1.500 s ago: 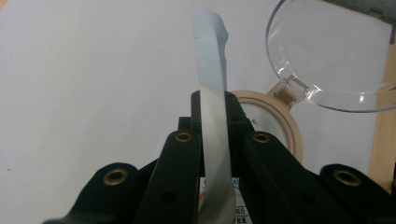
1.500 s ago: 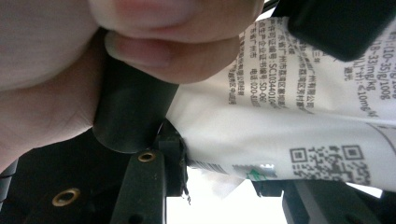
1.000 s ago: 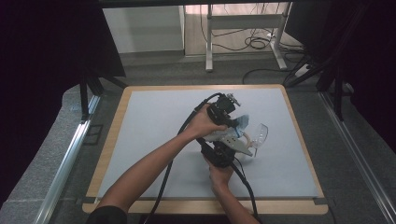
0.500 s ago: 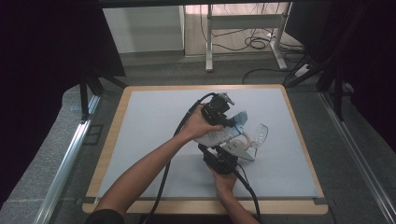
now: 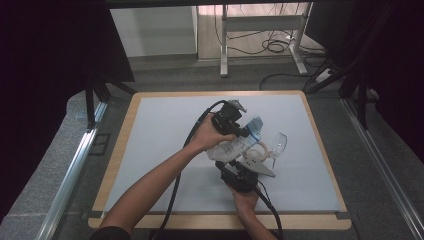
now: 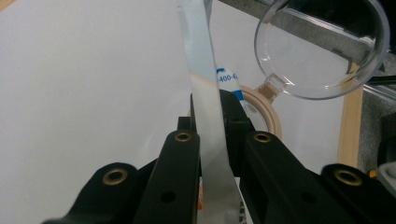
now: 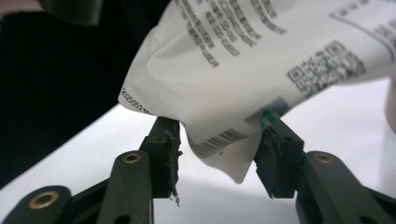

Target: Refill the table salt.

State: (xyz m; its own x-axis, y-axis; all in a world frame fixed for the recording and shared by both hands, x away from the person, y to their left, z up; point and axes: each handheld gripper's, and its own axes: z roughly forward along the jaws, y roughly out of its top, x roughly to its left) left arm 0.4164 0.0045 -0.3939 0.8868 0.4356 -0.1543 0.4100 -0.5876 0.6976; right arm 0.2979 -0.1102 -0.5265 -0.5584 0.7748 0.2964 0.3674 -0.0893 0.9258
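Two grippers meet over the white mat [image 5: 150, 150] in the high view: the left gripper [image 5: 239, 125] holds a soft printed pouch [image 5: 231, 148] tilted toward a clear plastic wine glass [image 5: 278, 145], with the right gripper [image 5: 239, 176] just below it.

In the left gripper view, the jaws are pressed together on the pouch's thin flat edge [image 6: 208, 112]; this smooth film could slip out. The glass bowl [image 6: 322, 51] lies just ahead.

In the right gripper view, the jaws stand apart around the crumpled lower corner [image 7: 224, 144], perhaps touching it. A hard pull there, I judge, may tear the pouch unevenly and spill the contents.

Both grippers, left gripper [image 5: 239, 127] and right gripper [image 5: 248, 169], are black, with brass-ringed screws on the jaws; thick black cables trail behind; forearms bare.
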